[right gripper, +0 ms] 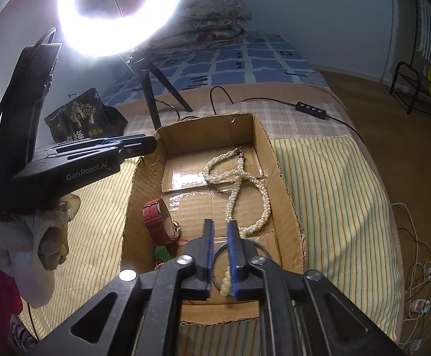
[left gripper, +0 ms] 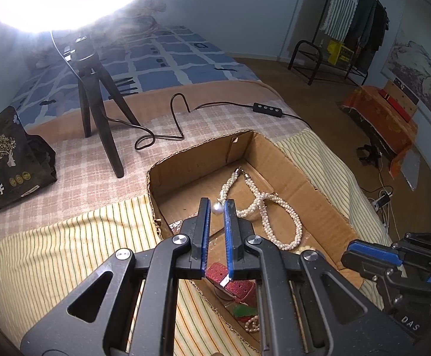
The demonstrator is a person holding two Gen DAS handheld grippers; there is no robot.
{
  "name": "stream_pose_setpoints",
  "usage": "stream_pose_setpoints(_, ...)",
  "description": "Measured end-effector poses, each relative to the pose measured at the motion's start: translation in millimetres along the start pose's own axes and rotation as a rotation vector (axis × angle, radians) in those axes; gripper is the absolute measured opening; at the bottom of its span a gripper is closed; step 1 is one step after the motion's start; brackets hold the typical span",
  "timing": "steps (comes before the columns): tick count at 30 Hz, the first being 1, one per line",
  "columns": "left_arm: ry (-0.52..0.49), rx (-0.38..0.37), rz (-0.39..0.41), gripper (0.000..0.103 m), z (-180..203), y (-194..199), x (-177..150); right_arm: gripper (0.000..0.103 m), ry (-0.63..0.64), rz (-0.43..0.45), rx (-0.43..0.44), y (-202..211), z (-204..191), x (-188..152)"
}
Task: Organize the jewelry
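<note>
1. Above the cardboard box, the left gripper is held with its jaws narrowly parted; a single pearl is seen in the gap, but whether it is pinched or only framed cannot be told.
2. The right gripper is likewise narrowly parted and nothing is gripped; a thin ring-shaped bangle and a few cream beads are seen beneath it.
3. On the box floor, the braided pearl necklace is laid in loose loops, its clasp ends toward the far wall.
4. By the box's left wall, a red-strapped watch is stood on edge, with a green piece just beside it.
5. The box is set on a striped cloth over the bed.
6. The necklace is judged light, limp and slippery; a pinch across the braid near the clasp is likely safest, as loops may snag.
7. The loose pearl is judged prone to rolling, and the bangle stiff.
</note>
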State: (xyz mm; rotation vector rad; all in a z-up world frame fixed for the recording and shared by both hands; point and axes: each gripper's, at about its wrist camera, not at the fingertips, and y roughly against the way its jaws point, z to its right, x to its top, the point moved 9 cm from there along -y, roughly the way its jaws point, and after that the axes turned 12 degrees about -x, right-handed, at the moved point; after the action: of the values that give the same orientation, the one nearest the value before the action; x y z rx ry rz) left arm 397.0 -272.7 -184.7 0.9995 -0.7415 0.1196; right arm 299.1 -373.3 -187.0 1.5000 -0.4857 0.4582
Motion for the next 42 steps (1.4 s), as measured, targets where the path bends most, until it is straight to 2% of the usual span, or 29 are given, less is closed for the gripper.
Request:
stream_pose_setpoints(1,0.002,0.004,0.0,0.007,-0.8,0.0,0.1,0.028,0.001,0.003,-0.002,0.4,0.0,-0.1)
stream_pose_setpoints(3,0.002,0.007,0.003,0.03,-1.2,0.5,0.4,0.03,0.006,0.007,-0.01,0.9,0.1,-0.4)
stream_pose_setpoints(4,0.0,0.009,0.012,0.035,-1.2,1.7,0.8,0.034,0.01,0.006,-0.014,0.5,-0.1,-0.4)
stream_pose_setpoints(8,-0.008,0.015,0.022,0.037,-0.3,4.6,1.4,0.063,0.023,0.019,-0.03,1.9,-0.8,-0.8)
stream_pose_setpoints(11,-0.007,0.022,0.025,0.039,-0.1,5.6,1.6,0.077,0.032,0.034,-0.042,4.1,-1.7,0.4)
stream_pose_setpoints(14,-0.007,0.029,0.036,0.05,0.1,9.3,2.7,0.085,0.033,0.049,-0.052,6.8,-1.8,2.0)
stream_pose_setpoints(19,-0.017,0.039,0.042,0.052,1.5,17.6,2.7,0.093,0.033,0.059,-0.083,11.2,0.2,2.8)
stream_pose_setpoints(23,-0.022,0.048,0.057,0.059,2.8,28.5,2.4,0.097,0.037,0.072,-0.11,17.9,1.7,2.5)
stream_pose_setpoints(25,-0.023,0.052,0.065,0.059,3.3,33.6,2.9,0.099,0.039,0.085,-0.129,23.0,3.3,3.1)
stream_pose_setpoints(34,-0.043,0.07,0.107,0.06,10.1,67.7,2.8,0.101,0.034,0.134,-0.167,50.1,5.4,6.3)
stream_pose_setpoints(42,-0.083,0.086,0.162,0.066,21.9,111.1,-0.2,0.102,0.044,0.194,-0.194,82.9,-2.3,8.9)
